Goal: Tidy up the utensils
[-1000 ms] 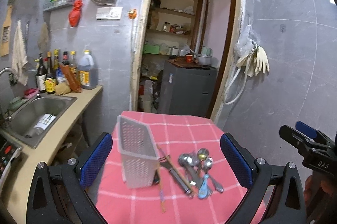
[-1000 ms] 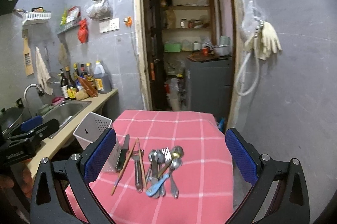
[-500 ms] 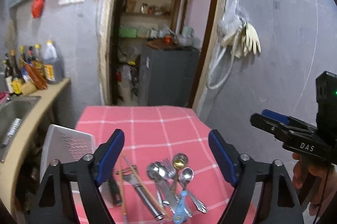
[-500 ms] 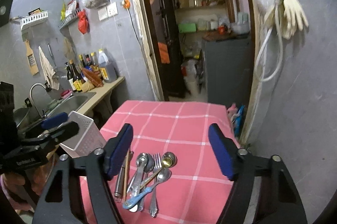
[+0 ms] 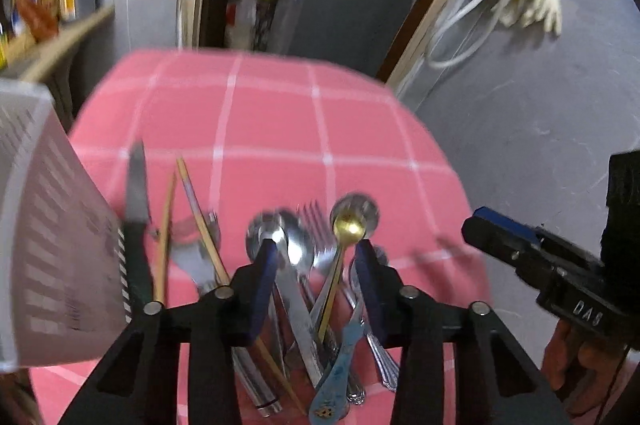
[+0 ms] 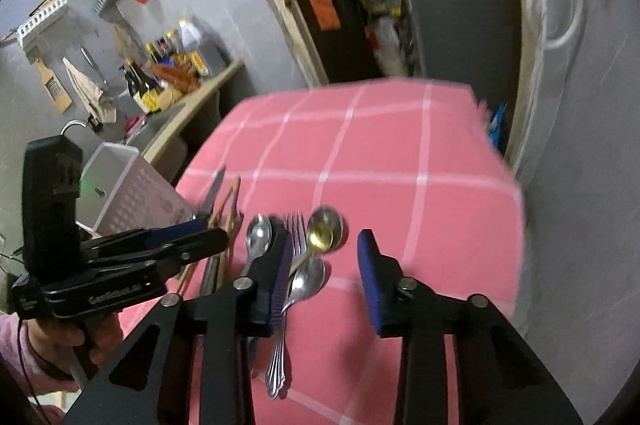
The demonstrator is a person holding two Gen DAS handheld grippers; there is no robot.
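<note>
Pink check cloth: the tablecloth [image 5: 280, 113] carries every utensil in one heap at its near edge, with the white slotted caddy [image 5: 44, 225] standing just left of the heap.

Left gripper: your left gripper [image 5: 316, 257] hovers over the heap with its blue pads part-way in; the jaws have just been closing, spoon and fork handles lie between them in the view, and nothing is clamped.

Right gripper: your right gripper [image 6: 326, 261] hangs over the heap's right side, jaws likewise just closing and still parted, over the gold spoon [image 6: 320, 237] and a silver spoon [image 6: 306, 281], gripping neither.

Where the goods lie: knife [image 5: 136, 225] and chopsticks [image 5: 200, 225] nearest the caddy, then a fork [image 5: 316, 229], several spoons and a blue-handled spoon [image 5: 336, 377], all crossed over one another.

Risk, tangle: close on this pile and you will likely pinch two or three handles at once; the extras would drop as you lift.

Risk, crowding: both your tools aim at the same cluster, so they may knock together.

Risk, slip: thin polished handles flat on cloth could slide from the pads, or you snag the cloth.

Risk, caddy: a swing leftward may tip that light caddy.
</note>
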